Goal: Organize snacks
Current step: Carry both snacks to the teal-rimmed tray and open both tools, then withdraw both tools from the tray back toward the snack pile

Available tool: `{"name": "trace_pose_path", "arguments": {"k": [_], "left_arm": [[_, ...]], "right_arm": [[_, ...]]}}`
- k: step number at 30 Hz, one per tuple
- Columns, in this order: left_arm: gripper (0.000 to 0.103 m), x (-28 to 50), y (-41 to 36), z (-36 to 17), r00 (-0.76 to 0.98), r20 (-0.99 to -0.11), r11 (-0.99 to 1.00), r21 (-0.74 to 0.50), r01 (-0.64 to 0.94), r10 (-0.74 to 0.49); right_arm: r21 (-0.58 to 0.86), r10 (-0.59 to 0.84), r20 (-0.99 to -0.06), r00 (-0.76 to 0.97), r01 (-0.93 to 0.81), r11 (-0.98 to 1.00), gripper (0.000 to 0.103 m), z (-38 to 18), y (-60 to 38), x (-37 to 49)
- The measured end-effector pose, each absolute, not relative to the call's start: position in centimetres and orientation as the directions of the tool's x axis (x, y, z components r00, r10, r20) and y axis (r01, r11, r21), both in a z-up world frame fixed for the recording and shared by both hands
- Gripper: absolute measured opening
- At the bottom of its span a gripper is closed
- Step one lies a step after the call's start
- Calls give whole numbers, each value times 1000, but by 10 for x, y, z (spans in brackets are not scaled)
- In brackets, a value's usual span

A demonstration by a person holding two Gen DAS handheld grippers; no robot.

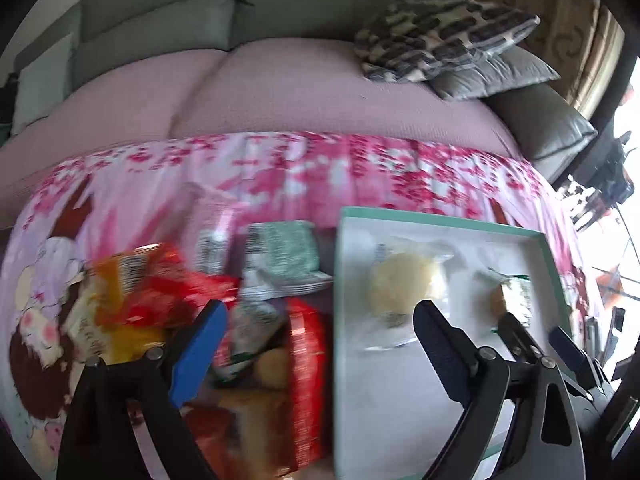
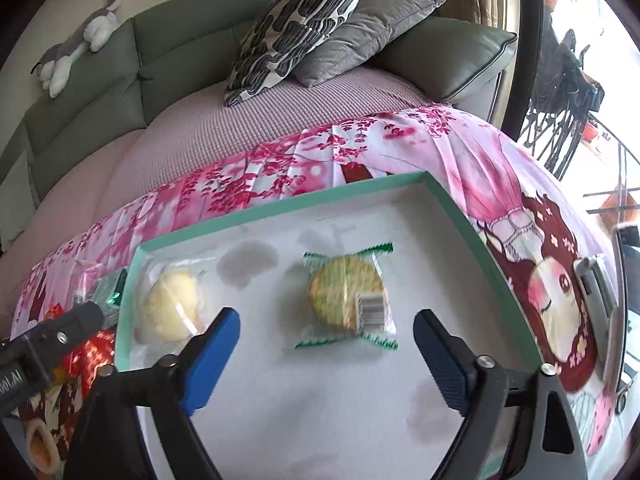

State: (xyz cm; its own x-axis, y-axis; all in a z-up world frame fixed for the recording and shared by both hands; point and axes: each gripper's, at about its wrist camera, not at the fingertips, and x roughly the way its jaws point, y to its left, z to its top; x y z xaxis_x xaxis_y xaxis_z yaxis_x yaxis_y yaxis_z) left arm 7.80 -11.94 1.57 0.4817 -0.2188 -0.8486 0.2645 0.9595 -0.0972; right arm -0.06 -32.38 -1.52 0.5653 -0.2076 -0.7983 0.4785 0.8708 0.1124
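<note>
Both grippers, left (image 1: 320, 320) and right (image 2: 326, 330), spread wide, gripping nothing; wrapped biscuit (image 2: 347, 298) just beyond right jaws in tray (image 2: 280, 206).

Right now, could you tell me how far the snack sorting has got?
Done: a pale bun and a green-wrapped biscuit lie in the teal-rimmed tray. In hand: nothing; both grippers' jaws are open. Left: the heap of red and green packets beside the tray.

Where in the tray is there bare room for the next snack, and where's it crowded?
Free: tray floor between the green-wrapped cookie and the far rim, and the near half below both snacks. The pale bun fills the left corner. Crowded: the snack pile left of the tray.
</note>
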Motion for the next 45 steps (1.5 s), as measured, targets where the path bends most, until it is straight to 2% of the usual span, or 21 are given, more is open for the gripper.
{"name": "trace_pose_path", "arguments": {"k": [2,3,8,16,25,36,45], "left_arm": [[94,76,-105,15,490,-849,967,-85,241,-197],[95,75,-99,14,494,-849,969,-81,232,-189],[95,65,-66,13,533,-837,985,-36,169,-122],[95,48,-27,11,530,-848,997,19,75,-24],[95,47,16,-4,450,-893,998,-6,-60,22],[95,51,38,-11,391,-919,991,-98,-91,-55],[95,48,22,-19,338,-933,990,-142,-28,-124]], "right_arm": [[129,-193,-797,572,474,871,102,-16,-317,-4],[134,-181,-797,576,461,877,102,-18,-311,-4],[97,-187,-784,592,414,905,103,-14,-283,-7],[144,-126,-776,618,368,919,103,-11,-250,-21],[145,-95,-769,632,317,937,103,-4,-223,-27],[96,-82,-828,555,285,954,103,-13,-200,-19],[16,-100,-872,479,231,973,103,-23,-174,-17]]}}
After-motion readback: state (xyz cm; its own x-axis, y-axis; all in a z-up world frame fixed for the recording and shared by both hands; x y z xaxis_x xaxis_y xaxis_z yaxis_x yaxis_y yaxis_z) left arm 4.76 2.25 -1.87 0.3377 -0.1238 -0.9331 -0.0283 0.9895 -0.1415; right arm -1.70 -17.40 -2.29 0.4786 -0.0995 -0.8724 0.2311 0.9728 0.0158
